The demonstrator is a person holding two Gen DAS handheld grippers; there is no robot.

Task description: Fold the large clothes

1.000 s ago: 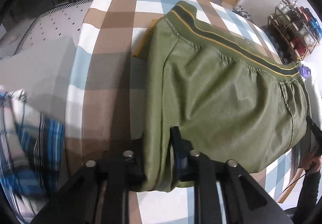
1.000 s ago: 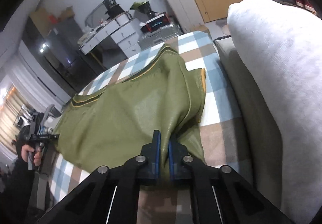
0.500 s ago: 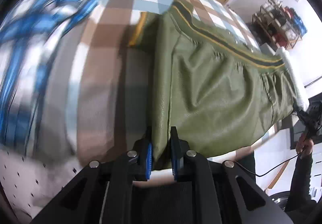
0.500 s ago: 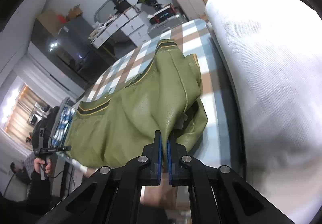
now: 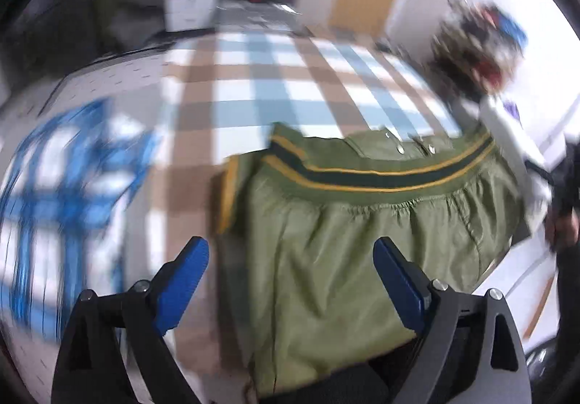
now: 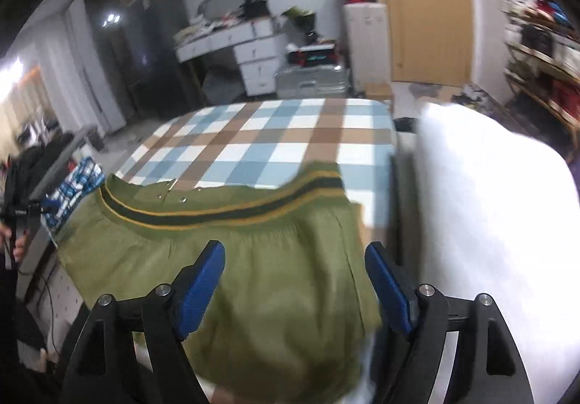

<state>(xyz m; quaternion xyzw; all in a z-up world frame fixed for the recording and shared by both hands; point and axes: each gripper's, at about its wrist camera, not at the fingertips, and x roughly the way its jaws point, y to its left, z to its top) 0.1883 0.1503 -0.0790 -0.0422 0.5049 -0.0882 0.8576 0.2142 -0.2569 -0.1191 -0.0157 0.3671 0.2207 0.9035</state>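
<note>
The left gripper (image 5: 291,253) is standing wide apart, its blue pads (image 5: 181,280) gripping nothing; its jaws have just been opening, and the green jacket (image 5: 344,240) is lying below and ahead of them, free of both pads. The right gripper (image 6: 293,257) is likewise spread wide and holding nothing, its jaws having just been opening above the same jacket (image 6: 261,280). Just beyond each gripper's fingertips, the jacket's dark, yellow-edged striped hem (image 6: 224,210) is running crosswise, folded over the body of the garment. The jacket is resting on a checked bedsheet (image 6: 275,135) of blue, brown and white that is stretching away ahead of both grippers. To the right of the right gripper a white pillow (image 6: 489,204) is lying. To the left of the left gripper, a blue plaid garment (image 5: 54,193) is showing, blurred.
</note>
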